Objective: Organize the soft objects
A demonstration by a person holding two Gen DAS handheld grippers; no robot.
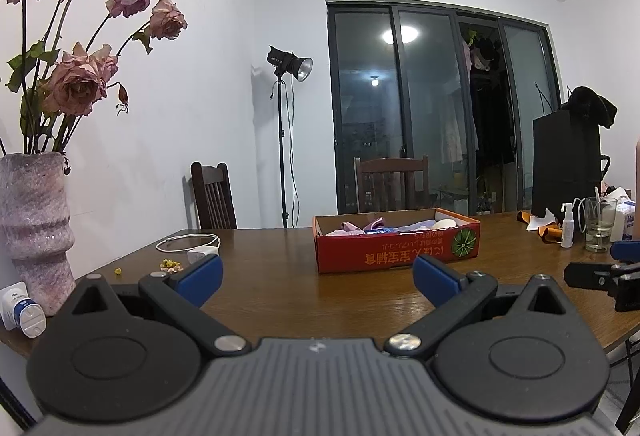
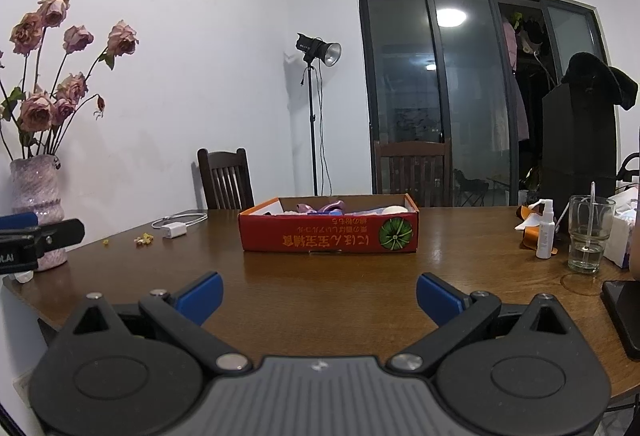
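While both grippers hang low over the brown counter point(image 2: 320, 288), a wide bare stretch of wood lies between them and the red box point(image 2: 329, 232). The box sits near the middle of the counter, well away from every edge. Soft cloth things point(image 2: 320, 209), pink, purple and white, lie inside it; I cannot count them.

The left gripper point(image 1: 316, 278) has its two blue fingers point(image 1: 200, 278) spread wide. They hold nothing and touch nothing. The right gripper point(image 2: 319, 296) also has its two blue fingers point(image 2: 438, 296) spread wide, with nothing between them. The two grippers are side by side and apart.

On the left edge of the counter stands one pink vase point(image 1: 34, 220) with dried roses point(image 1: 76, 84). Near it lie one white charger point(image 2: 174, 230) with its cable and a few yellow crumbs point(image 2: 144, 239). On the right side stand one glass point(image 2: 588, 232) and one white spray bottle point(image 2: 545, 230), close together. Two dark wooden chairs point(image 2: 226, 178) stand behind the counter.
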